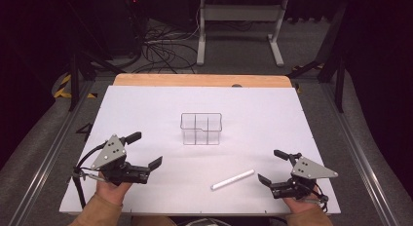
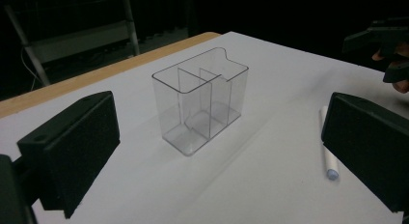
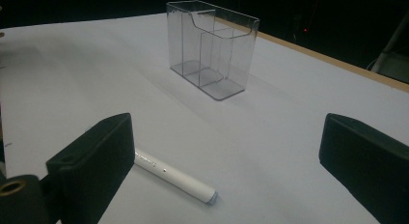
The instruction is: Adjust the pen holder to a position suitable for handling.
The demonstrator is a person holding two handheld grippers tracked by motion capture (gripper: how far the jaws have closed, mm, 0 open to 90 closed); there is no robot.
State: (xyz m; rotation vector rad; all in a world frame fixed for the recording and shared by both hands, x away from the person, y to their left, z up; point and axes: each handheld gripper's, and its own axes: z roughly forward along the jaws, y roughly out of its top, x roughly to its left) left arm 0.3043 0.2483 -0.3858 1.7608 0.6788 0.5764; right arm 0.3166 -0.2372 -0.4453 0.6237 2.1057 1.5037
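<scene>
Pen [image 1: 233, 179], white and slim, is lying flat on the white tabletop [image 1: 146, 109] toward the near edge, well apart from the clear divided organizer [image 1: 201, 129] standing upright mid-table. Right claw [image 1: 272, 168] is sitting just beside it with jaws spread wide and empty, so the likely pick is calling for squaring those jaws across the barrel near its middle and closing low. Left claw [image 1: 146, 149] is hovering near the other edge, jaws apart too, holding nothing.
</scene>
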